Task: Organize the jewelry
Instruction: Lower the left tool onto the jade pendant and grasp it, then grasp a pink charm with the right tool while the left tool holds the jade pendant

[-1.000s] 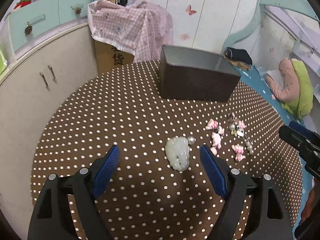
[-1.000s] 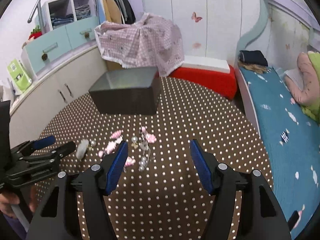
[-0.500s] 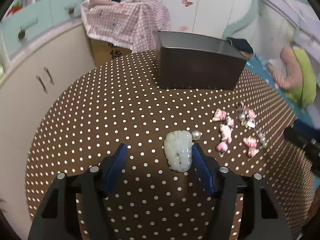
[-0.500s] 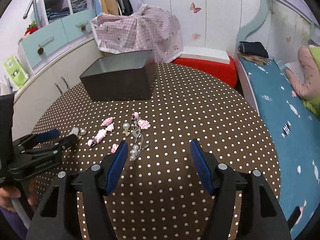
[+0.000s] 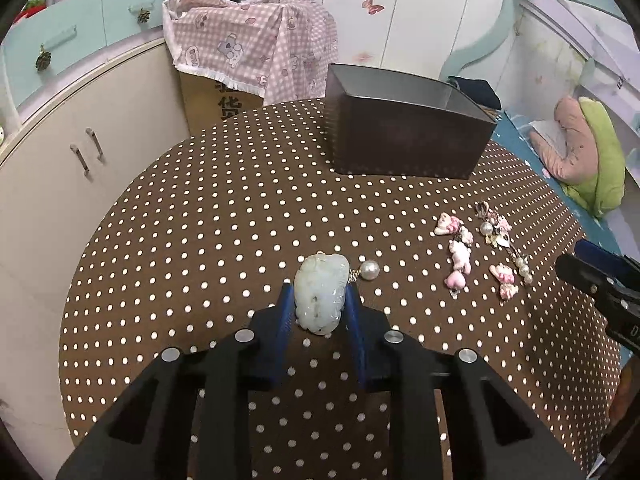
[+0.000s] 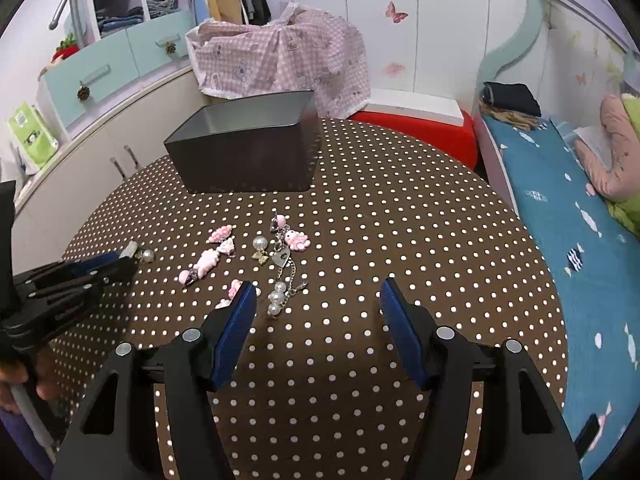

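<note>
- One piece is in hand and nothing, as far as the views show, is put away yet — the part of the dark box [image 6: 244,140] interior that the right wrist view shows looks bare, though its floor is mostly hidden.
- Between the blue fingers [image 5: 285,312] of the left gripper [image 5: 318,300] sits the pale jade pendant [image 5: 320,292]; both pads press its sides, so it is clamped, and whether it has left the cloth I cannot tell.
- Just past the right fingertip a pearl [image 5: 369,270] lies touching the pendant's small gold link.
- Ahead and to the right of those fingers lie the pink charms [image 5: 458,256] and a beaded chain [image 5: 516,260], loose and scattered.
- The right gripper [image 6: 316,304] stands wide apart and holds nothing; the bead end of the chain [image 6: 280,292] lies just inside its left finger, and a pink charm [image 6: 234,288] sits against that finger's tip.
- Left to do, by my judgement: carry the pendant to the box, which stands well beyond the fingers at the counter's far side, then gather the pearl, charms and chain — most of the job.
- The counter [image 5: 224,216] is round, under a brown cloth with white dots — soft enough, I would guess, that small pieces will not roll far.
- Around it is a bedroom: cream cabinets [image 5: 80,152] to the left, a pink checked cloth [image 5: 256,44] draped over a carton behind the box, a bed with a blue sheet [image 6: 580,216] to the right, and butterfly stickers on the white wardrobe doors.
</note>
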{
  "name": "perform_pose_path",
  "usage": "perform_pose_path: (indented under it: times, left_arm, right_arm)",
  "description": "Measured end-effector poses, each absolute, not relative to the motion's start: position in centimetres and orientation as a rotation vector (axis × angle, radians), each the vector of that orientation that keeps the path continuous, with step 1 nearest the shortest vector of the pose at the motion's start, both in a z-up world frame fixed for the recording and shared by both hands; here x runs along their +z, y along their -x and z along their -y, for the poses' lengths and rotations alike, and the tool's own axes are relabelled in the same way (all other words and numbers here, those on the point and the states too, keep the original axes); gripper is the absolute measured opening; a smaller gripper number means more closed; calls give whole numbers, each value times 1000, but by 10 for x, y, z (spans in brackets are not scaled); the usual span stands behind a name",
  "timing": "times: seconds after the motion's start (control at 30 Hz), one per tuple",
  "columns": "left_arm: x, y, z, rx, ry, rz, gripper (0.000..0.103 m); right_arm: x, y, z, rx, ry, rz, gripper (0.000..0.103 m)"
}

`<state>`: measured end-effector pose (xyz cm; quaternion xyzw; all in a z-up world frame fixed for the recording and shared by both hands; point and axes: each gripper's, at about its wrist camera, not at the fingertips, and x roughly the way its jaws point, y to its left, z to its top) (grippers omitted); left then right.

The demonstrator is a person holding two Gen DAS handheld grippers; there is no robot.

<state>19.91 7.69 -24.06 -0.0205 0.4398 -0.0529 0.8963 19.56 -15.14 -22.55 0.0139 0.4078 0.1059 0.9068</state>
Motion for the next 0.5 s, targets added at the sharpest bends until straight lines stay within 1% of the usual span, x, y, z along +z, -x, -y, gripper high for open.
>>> perform_pose_path:
  times: [0.2,0.3,0.4,0.43,0.5]
  left_arm:
    - [-239,-187,-87,-105,73,-909,23]
    - [-233,-176,-95,-113,106,-891,15]
    - [-228,-171,-98,-107,107,-876,13]
    - [-226,-170,-98,-101,98,-871,10]
    - [-224,-167,-98,-110,102,-867,9]
  right_arm:
    - [-225,-194,145,222,-10,-846,62]
    - [-228,-192,141,224,5,-854,62]
    - [-230,-189,136,237,13,-860,62]
    - [-230,-187,133,240,17,-852,62]
    - [-229,-188,126,264,24,-862,62]
